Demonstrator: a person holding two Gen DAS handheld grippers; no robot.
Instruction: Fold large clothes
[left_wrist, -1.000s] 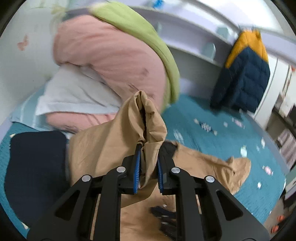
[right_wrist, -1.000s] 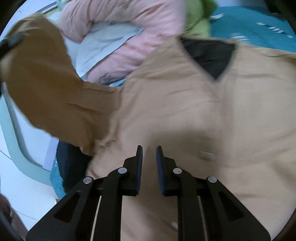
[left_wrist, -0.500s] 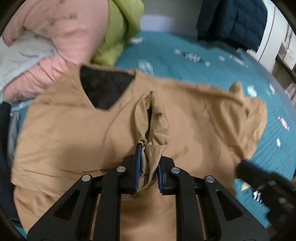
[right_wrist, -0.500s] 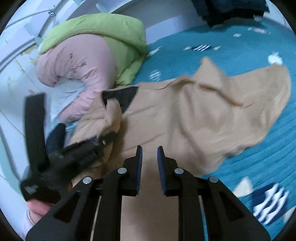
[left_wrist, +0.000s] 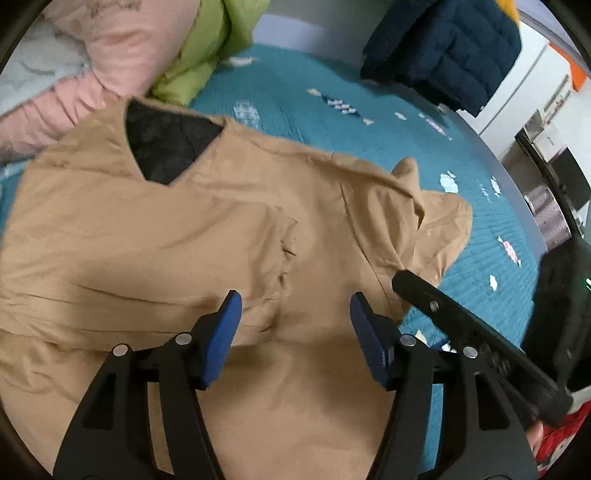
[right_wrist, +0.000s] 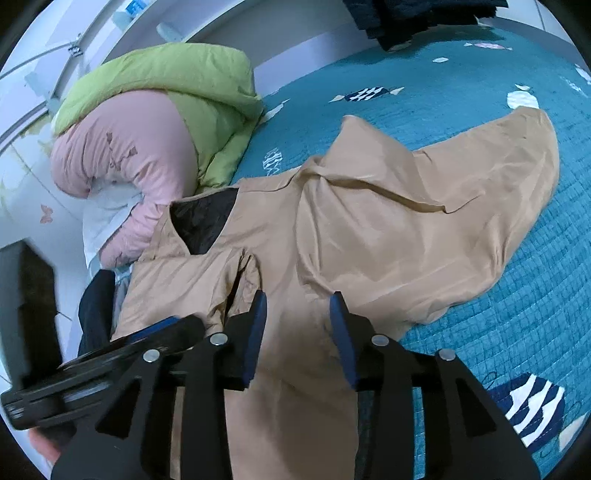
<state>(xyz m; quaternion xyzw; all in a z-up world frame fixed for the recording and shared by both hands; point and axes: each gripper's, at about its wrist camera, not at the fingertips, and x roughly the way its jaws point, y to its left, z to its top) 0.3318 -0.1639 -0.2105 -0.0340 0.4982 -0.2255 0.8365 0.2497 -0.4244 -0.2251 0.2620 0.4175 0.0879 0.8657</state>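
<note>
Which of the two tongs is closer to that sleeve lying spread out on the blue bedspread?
Right, probably. The right tongs hover open over the tan coat with the spread sleeve just up and to their right. The left tongs sit over the coat's other side.

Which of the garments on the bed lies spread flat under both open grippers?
The tan coat, with its dark lining showing at the neck. The pink jacket and green jacket are bunched against the wall.

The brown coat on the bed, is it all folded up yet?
Not yet. The brown coat has one sleeve folded across its front; the other sleeve lies spread out.
</note>
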